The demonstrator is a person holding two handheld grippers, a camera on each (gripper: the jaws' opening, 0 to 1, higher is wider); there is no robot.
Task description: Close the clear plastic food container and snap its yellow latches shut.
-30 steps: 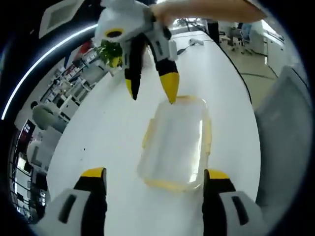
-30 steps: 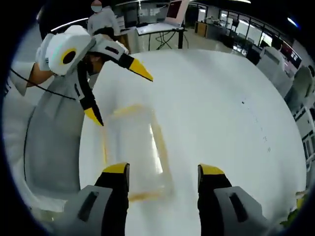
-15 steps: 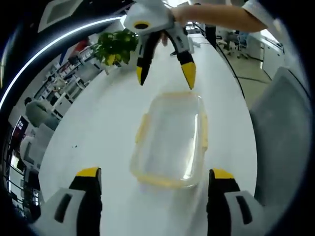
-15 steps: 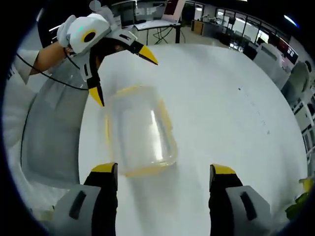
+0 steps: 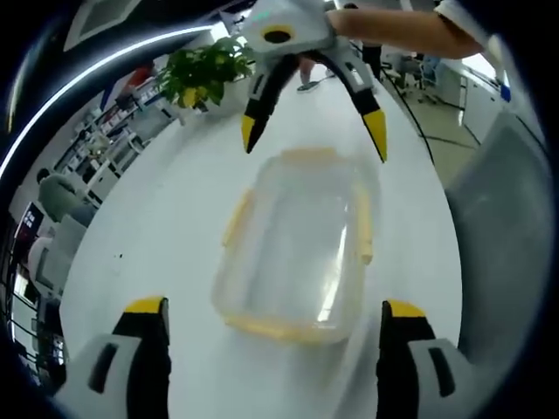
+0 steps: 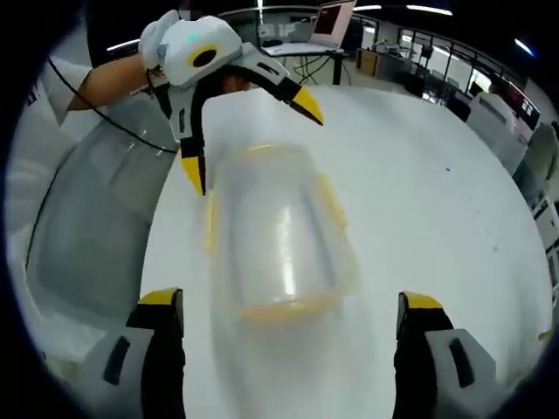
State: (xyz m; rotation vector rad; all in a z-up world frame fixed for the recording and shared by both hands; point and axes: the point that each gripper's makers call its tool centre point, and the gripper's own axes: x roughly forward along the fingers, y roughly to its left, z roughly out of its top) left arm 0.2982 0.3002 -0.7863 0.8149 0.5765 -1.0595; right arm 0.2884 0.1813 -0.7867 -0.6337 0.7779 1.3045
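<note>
1. Jaws first: your left gripper has its yellow-tipped jaws spread wide with nothing between them, and your right gripper is spread the same way, also holding nothing.
2. Container next: it sits on the white table, between your two grippers, which face each other across it. Its lid looks to be seated already, with the yellow latches standing out along the edges, so the step in hand is probably pressing them down.
3. Bring one jaw tip onto a latch and push it toward the wall of the container; steady the opposite end with the other gripper so the container does not slide on the smooth table.
4. Further off, the left gripper view gives you a green plant and a grey chair beside the table; the right gripper view instead gives a laptop on a far desk.
</note>
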